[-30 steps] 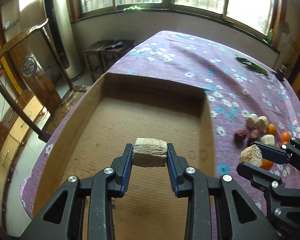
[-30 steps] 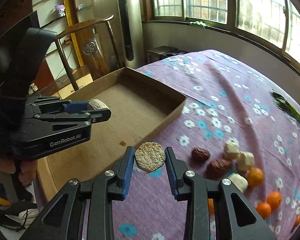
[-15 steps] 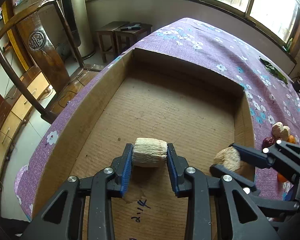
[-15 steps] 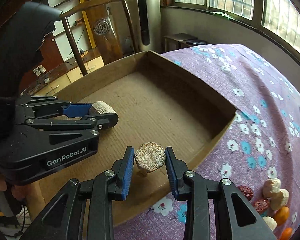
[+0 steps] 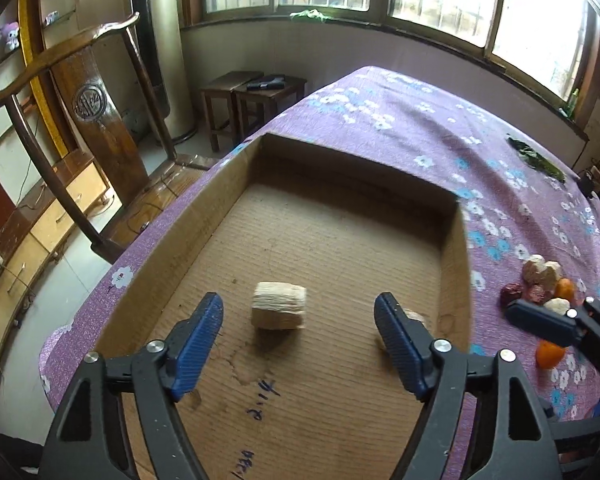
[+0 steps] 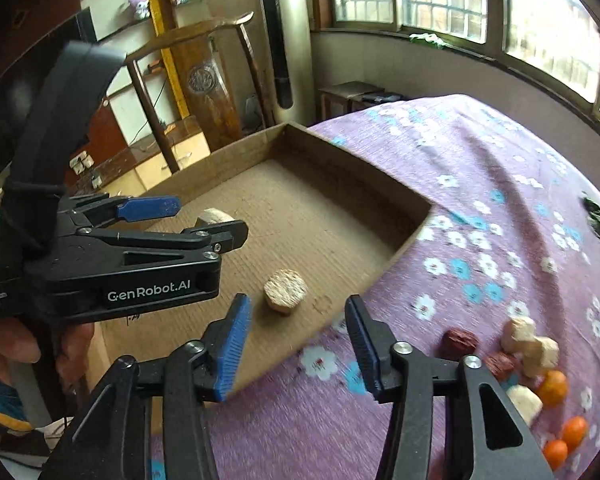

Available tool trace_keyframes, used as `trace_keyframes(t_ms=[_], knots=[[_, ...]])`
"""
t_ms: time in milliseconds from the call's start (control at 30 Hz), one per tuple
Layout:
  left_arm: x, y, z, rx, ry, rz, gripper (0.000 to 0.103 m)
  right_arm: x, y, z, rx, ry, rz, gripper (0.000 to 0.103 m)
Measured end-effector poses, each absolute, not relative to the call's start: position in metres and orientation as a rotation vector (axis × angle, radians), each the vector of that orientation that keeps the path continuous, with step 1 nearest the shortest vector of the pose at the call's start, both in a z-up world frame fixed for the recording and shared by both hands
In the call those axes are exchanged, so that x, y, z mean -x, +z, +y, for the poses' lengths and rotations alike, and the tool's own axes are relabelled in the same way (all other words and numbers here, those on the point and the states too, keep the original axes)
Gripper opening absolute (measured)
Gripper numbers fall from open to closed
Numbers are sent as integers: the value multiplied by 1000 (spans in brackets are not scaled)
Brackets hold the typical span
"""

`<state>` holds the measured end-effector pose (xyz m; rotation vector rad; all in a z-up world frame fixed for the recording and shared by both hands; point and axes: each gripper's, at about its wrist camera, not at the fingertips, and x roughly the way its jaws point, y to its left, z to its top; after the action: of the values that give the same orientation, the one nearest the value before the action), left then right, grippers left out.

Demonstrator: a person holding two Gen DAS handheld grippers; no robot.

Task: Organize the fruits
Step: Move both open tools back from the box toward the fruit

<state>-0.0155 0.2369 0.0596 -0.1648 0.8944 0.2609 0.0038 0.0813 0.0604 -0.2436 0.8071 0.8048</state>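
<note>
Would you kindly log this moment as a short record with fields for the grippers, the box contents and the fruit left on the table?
left gripper: open, empty, over the box floor
right gripper: open, empty, at the box's near wall
cardboard box: holds two pale chunks
squarish chunk: lying on the box floor between the left fingers, untouched
round chunk: lying on the box floor near the right-hand wall
fruit pile: pale chunks, red dates and small oranges on the purple tablecloth, outside the box

Bright daylight from overexposed windows (image 5: pixel 540 32); fisheye-bent edges, slight motion blur.
</note>
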Motion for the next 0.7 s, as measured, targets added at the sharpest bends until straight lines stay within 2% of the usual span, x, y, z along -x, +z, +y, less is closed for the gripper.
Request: trace_keyframes(t_ms=[133, 700], knots=[[25, 68, 210, 150, 228, 853, 83, 5, 65, 43, 200, 732, 781, 69], [40, 53, 90, 81, 23, 877, 83, 33, 41, -104, 63, 429, 836, 69]])
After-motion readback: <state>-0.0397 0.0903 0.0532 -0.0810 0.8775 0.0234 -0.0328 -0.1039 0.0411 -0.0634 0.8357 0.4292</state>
